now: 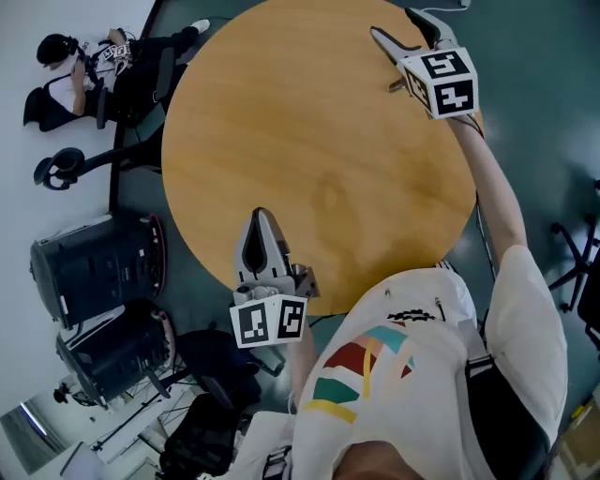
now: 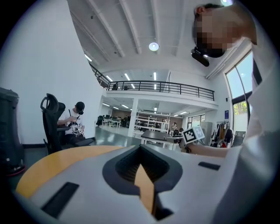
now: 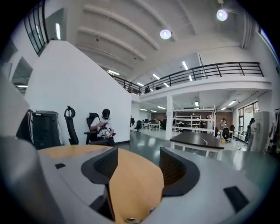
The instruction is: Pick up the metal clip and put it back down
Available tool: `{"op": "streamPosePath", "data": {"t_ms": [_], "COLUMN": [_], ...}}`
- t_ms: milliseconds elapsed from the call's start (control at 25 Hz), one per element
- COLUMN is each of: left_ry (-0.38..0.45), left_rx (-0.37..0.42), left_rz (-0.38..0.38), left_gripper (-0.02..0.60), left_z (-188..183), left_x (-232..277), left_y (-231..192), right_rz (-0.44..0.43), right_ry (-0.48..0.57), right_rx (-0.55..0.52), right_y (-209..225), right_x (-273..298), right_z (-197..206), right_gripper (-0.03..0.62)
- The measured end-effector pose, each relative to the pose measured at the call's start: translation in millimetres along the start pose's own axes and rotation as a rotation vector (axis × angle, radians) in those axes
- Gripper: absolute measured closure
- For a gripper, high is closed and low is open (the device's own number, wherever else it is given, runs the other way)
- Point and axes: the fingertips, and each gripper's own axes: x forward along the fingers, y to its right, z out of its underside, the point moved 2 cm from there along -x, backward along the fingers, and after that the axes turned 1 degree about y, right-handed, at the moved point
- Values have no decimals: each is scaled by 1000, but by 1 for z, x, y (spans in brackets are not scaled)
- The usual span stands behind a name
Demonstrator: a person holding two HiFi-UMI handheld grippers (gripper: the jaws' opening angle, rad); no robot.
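Left gripper (image 1: 260, 220): parked at the near rim of the table, jaws drawn together on nothing, likely held back as the idle tool
Table (image 1: 309, 178): one round wooden top, bare except at its far right edge
Right gripper (image 1: 392, 23): stretched at arm's length to the far right rim, jaws spread wide with bare wood showing between them, apparently lined up on the clip
Metal clip (image 1: 397, 86): one small piece lying on the wood just under the right gripper, low between its parted jaws in the right gripper view; nothing grips it, so either the pick-up is to come or the put-down is done, and the pictures do not settle which
Count: two grippers, one clip, one table
Background: one seated person (image 1: 80, 75) beyond the table's far left, two black cases (image 1: 94, 267) on the floor at the left
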Motion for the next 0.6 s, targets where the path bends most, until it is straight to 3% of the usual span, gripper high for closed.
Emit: {"op": "streamPosePath", "data": {"t_ms": [160, 240, 320, 360, 480, 600], "left_ry": [99, 155, 207, 231, 275, 289], "left_rx": [83, 118, 131, 123, 87, 87], "left_rz": [47, 27, -7, -15, -8, -12], "left_gripper": [538, 538, 538, 538, 538, 538], "left_z": [-39, -66, -82, -85, -92, -105], "left_x": [-15, -26, -41, -48, -56, -72], "left_y": [3, 0, 5, 10, 15, 8], "right_rz": [-103, -150, -198, -226, -313, -427], "right_ry": [208, 298, 317, 326, 393, 424], "right_rx": [19, 0, -52, -83, -133, -55], "right_y": [-68, -106, -143, -162, -221, -280], "right_x": [-81, -117, -151, -165, -194, -219], "right_z": [-95, -141, -162, -166, -178, -188], "right_gripper": [293, 293, 294, 330, 570, 580]}}
